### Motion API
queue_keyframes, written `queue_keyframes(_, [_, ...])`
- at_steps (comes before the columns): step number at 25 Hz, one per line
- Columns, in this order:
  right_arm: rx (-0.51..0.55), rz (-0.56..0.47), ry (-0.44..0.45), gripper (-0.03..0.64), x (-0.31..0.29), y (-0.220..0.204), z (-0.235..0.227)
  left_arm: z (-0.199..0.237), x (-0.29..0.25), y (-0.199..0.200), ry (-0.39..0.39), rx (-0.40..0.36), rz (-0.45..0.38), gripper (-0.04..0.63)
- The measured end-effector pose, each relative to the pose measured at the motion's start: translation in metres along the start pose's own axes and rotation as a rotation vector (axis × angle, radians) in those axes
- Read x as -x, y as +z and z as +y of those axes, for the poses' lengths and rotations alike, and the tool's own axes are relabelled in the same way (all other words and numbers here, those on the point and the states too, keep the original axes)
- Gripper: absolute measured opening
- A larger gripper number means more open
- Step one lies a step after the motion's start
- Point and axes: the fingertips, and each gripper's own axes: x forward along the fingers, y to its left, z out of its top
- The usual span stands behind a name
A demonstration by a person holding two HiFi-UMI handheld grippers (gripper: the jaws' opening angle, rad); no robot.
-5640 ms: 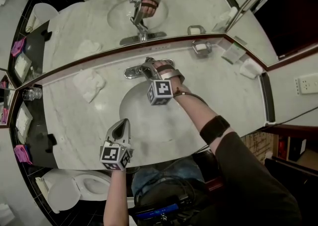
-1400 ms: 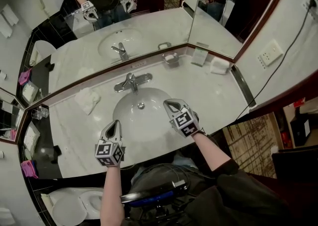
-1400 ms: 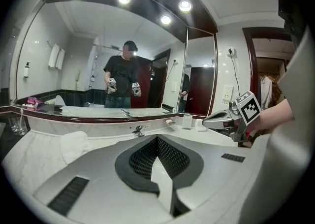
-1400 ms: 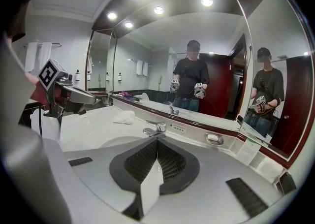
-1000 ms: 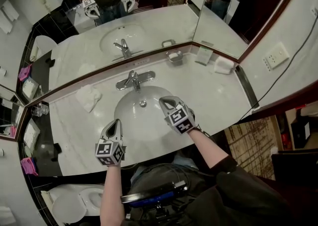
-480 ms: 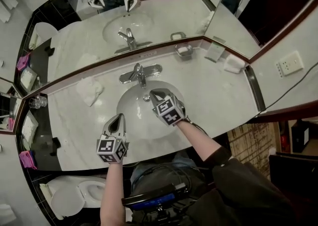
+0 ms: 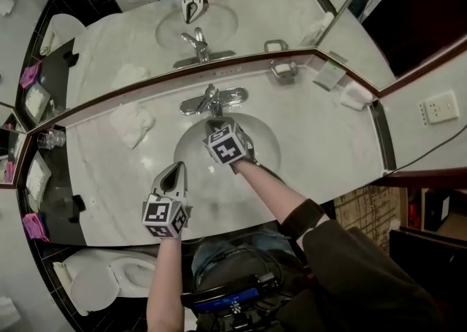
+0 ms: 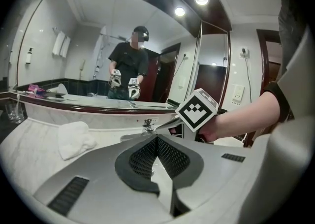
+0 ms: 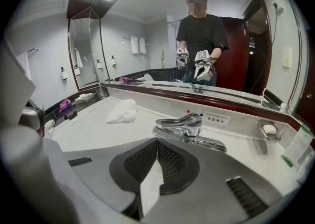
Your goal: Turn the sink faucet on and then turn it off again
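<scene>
1. The faucet [image 9: 184,125] sits just past the tips of my right gripper [image 9: 157,142], at the back of the sink [image 7: 263,141]. Those fingers are closed, with nothing in them.
2. My left gripper [image 8: 156,138] hangs well away from the faucet. Its fingers are closed and empty too.
3. The faucet is hard, shiny metal. I think it is slippery and will not bend.
4. The lever [image 9: 174,120] on top is the part to move. I would push under its long end, gently, because closed fingers could slide off.

Bare counter [image 7: 325,130] around faucet [image 7: 208,97]; towel [image 7: 131,122] leftward
</scene>
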Motion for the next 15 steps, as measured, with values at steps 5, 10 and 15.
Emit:
queue_keyframes(5, [-0.075, 0.045, -0.043, 0.022, -0.025, -0.003, -0.003, 0.014, 0.002, -0.004, 0.01, 0.018, 0.006, 0.0])
queue_keyframes(10, [-0.129, 0.098, -0.057, 0.023, -0.043, -0.01, -0.004, 0.024, 0.002, -0.005, 0.019, 0.029, 0.004, 0.0])
queue_keyframes(15, [-0.176, 0.114, -0.094, 0.021, -0.052, -0.005, -0.011, 0.034, 0.006, -0.007, 0.032, 0.04, 0.003, 0.0])
